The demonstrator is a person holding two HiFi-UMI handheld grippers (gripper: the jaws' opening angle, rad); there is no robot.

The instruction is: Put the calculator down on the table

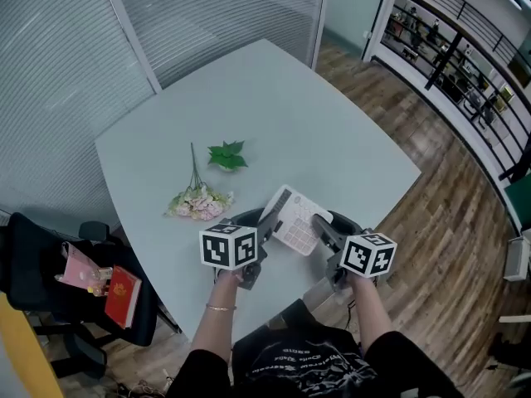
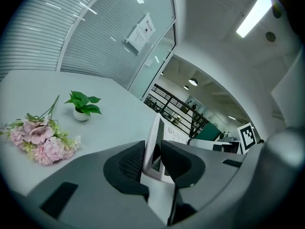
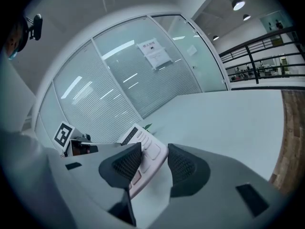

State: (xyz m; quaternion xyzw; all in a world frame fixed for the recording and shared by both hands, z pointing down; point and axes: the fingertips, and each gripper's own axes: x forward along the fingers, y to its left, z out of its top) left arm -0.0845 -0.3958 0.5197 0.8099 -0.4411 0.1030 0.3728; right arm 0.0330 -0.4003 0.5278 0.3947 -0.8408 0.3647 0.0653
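Note:
A white calculator (image 1: pixel 294 218) with a dark display strip is held between both grippers, tilted, over the near edge of the pale table (image 1: pixel 274 106). My left gripper (image 1: pixel 264 227) is shut on its left edge. In the left gripper view the calculator (image 2: pixel 155 140) stands edge-on between the pads of the left gripper (image 2: pixel 152 159). My right gripper (image 1: pixel 320 227) is shut on its right side. In the right gripper view the calculator's keys (image 3: pixel 145 149) face up between the dark ribbed pads of the right gripper (image 3: pixel 155 163).
A bunch of pink flowers (image 1: pixel 199 201) lies on the table just left of the grippers, with a small potted green plant (image 1: pixel 226 156) behind it. A dark chair (image 1: pixel 50 264) holding a red book (image 1: pixel 123 295) stands at the left. Glass partitions (image 1: pixel 124 23) close off the far side.

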